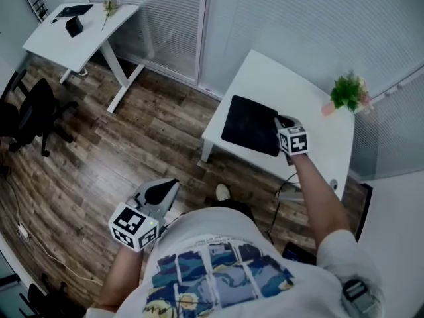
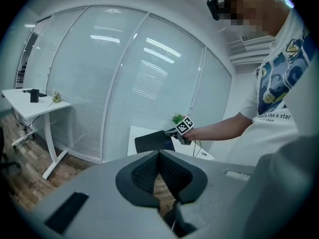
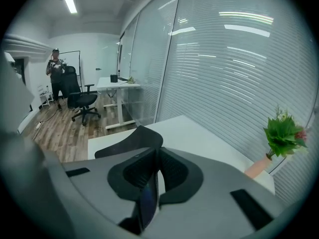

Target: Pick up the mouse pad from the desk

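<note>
The black mouse pad (image 1: 250, 124) hangs lifted and tilted above the white desk (image 1: 311, 111), with my right gripper (image 1: 281, 127) shut on its right edge. In the right gripper view the mouse pad (image 3: 130, 141) runs edge-on between the pads and sticks out past them over the desk (image 3: 194, 136). My left gripper (image 1: 165, 189) is low by the person's body, over the wooden floor, shut and empty. From the left gripper view its jaws (image 2: 158, 154) meet at the tips, and the mouse pad (image 2: 153, 142) shows far off in the right gripper (image 2: 175, 132).
A small potted plant (image 1: 350, 93) stands at the desk's far right corner. A second white desk (image 1: 79, 32) with black items stands far left, an office chair (image 1: 33, 111) beside it. Glass walls with blinds (image 1: 199, 12) run behind. A person (image 3: 56, 76) stands far off.
</note>
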`<action>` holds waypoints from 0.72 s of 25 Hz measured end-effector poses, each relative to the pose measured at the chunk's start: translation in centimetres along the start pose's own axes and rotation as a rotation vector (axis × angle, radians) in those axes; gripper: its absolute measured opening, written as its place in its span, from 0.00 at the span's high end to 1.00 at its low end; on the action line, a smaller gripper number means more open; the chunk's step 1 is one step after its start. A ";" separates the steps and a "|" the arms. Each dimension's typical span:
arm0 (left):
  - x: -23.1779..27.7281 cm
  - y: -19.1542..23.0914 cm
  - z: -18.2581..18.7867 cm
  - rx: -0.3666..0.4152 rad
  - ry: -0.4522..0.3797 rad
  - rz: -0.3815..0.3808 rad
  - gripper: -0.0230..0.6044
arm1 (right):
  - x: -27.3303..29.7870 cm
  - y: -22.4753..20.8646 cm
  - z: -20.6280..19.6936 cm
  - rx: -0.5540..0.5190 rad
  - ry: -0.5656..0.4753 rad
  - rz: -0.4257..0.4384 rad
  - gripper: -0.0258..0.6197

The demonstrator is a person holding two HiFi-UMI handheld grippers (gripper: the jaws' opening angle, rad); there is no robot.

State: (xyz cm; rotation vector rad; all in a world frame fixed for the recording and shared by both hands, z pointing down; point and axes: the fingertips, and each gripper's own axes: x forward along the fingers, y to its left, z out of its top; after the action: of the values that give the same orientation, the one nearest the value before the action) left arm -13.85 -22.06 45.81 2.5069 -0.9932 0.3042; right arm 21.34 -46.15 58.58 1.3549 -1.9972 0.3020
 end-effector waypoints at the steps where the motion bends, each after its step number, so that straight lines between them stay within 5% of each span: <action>1: -0.6 -0.1 -0.2 -0.002 -0.003 -0.001 0.96 | -0.6 0.4 0.6 -0.008 -0.010 0.001 0.92; 18: -9.4 -3.4 -2.8 -0.060 -0.105 -0.039 0.96 | -10.1 5.9 7.9 -0.097 -0.096 0.036 0.92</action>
State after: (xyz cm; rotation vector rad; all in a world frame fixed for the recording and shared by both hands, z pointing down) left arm -18.40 -12.92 43.95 2.5067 -0.9775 0.1298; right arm 14.97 -40.59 47.29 1.2954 -2.0895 0.1573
